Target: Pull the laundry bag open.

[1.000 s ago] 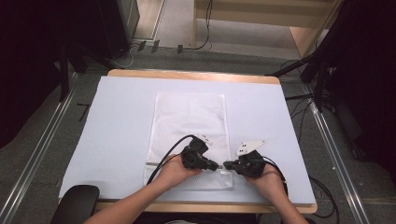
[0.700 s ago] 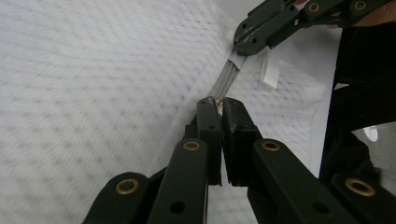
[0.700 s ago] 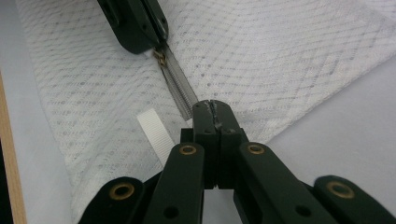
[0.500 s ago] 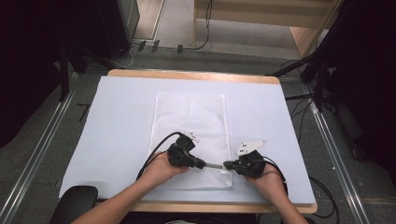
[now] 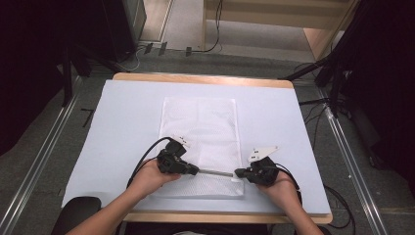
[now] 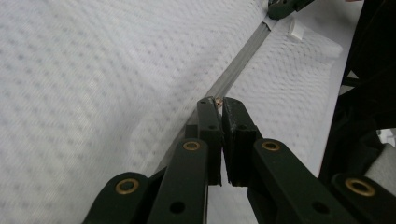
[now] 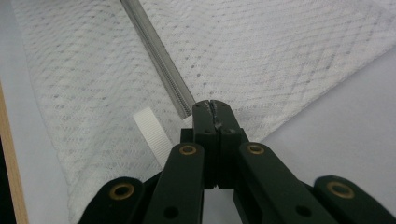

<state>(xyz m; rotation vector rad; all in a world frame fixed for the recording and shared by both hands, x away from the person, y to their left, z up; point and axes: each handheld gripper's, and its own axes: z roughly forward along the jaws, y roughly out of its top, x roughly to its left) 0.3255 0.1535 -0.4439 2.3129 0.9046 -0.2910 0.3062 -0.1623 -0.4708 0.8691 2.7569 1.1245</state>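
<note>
A white mesh bag (image 5: 200, 132) lies flat in the middle of the table, with a grey zipper (image 5: 215, 172) running across near its front edge. My left gripper (image 5: 195, 171) is shut on the small brass zipper pull (image 6: 217, 100), the zipper (image 6: 238, 60) stretching away beyond it. My right gripper (image 5: 238, 173) is shut on the bag's fabric at the zipper's right end. In the right gripper view the tips (image 7: 213, 105) pinch the mesh beside the zipper (image 7: 159, 56) and a white ribbed tab (image 7: 152, 133).
A pale blue sheet (image 5: 122, 127) covers the table, whose wooden edge (image 5: 200, 78) shows at the far side. Cables (image 5: 147, 154) trail from both grippers towards the person. Metal rails (image 5: 44, 161) run along both sides on the floor.
My left gripper has slid left along the zipper with the pull, away from the right gripper. A longer stretch of grey zipper now shows between them. The right gripper has stayed in place.
</note>
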